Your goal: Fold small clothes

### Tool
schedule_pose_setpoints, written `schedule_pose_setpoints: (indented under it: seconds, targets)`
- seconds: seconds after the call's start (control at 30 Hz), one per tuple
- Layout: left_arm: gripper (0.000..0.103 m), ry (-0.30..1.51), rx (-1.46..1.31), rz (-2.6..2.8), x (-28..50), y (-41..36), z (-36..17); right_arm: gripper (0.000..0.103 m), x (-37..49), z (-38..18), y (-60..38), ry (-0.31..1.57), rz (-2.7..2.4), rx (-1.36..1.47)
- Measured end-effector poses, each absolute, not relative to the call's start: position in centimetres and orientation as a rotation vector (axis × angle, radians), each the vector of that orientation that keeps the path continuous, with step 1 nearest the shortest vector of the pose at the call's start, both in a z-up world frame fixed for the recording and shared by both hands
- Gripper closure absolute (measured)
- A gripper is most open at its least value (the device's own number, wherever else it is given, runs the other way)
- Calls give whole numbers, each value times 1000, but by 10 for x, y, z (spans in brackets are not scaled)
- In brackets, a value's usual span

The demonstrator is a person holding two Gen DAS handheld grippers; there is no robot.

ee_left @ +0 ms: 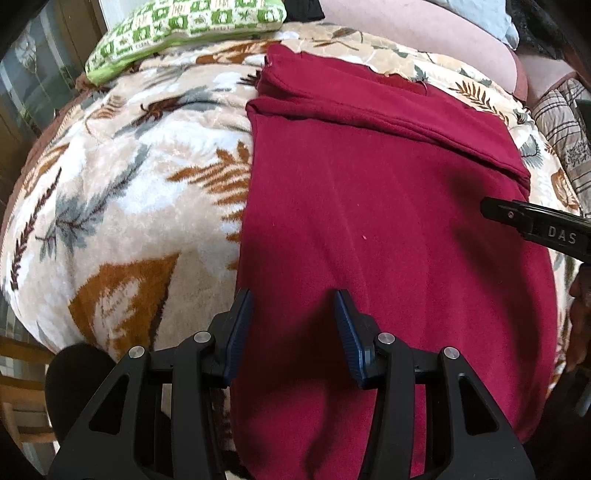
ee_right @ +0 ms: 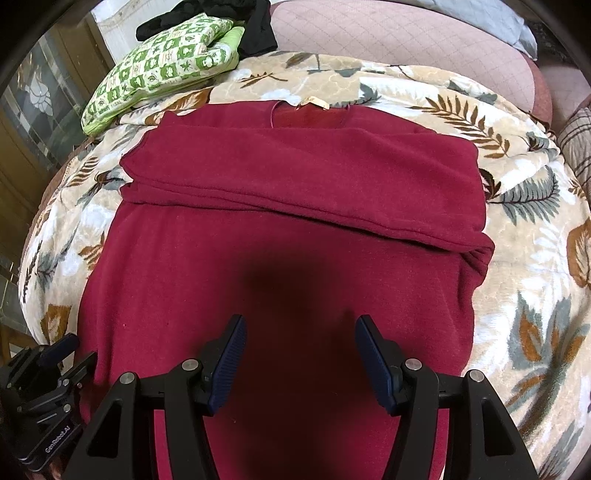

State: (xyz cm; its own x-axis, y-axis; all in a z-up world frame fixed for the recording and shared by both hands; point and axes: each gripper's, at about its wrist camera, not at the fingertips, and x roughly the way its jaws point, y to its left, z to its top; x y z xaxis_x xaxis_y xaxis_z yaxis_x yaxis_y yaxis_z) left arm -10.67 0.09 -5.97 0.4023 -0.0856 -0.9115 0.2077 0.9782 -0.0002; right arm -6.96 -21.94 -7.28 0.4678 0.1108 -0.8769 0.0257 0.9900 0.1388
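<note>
Garment (ee_right: pixel 280 258), dark red, lies spread flat on a leaf-patterned blanket (ee_right: pixel 517 229) covering the bed. Its far part is folded over on itself, forming a thick band (ee_right: pixel 295 173) with a straight hem running across; a pale label (ee_right: pixel 314 102) shows at the neckline on the far edge.

Left hand-held gripper (ee_left: pixel 293 314) hovers low over the near left edge of the garment. Fingers spread wide, nothing between them. The left blue pad (ee_left: pixel 240 332) sits over the cloth's edge where red meets blanket; the right pad is over red cloth. Whether the pads touch the fabric cannot be told.

Right hand-held gripper (ee_right: pixel 299 354) hangs over the near middle of the garment, fingers also wide apart, holding nothing. A dark shadow (ee_right: pixel 284 288) falls on the cloth just ahead of it.

The right gripper's black tip also shows at the right edge of the left wrist view, above the garment's right side. The left gripper shows at the lower left of the right wrist view, beside the garment's left edge.

Green-and-white patterned cushion (ee_right: pixel 162 70) rests at the far left corner of the blanket, with dark clothing (ee_right: pixel 258 29) behind it.
</note>
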Motion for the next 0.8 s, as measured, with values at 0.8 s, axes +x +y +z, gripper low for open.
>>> schedule_pose_setpoints:
  seconds: [0.8]
  targets:
    - [58, 1127, 36, -222, -96, 6, -42, 44, -65, -71, -216, 1069, 58, 151]
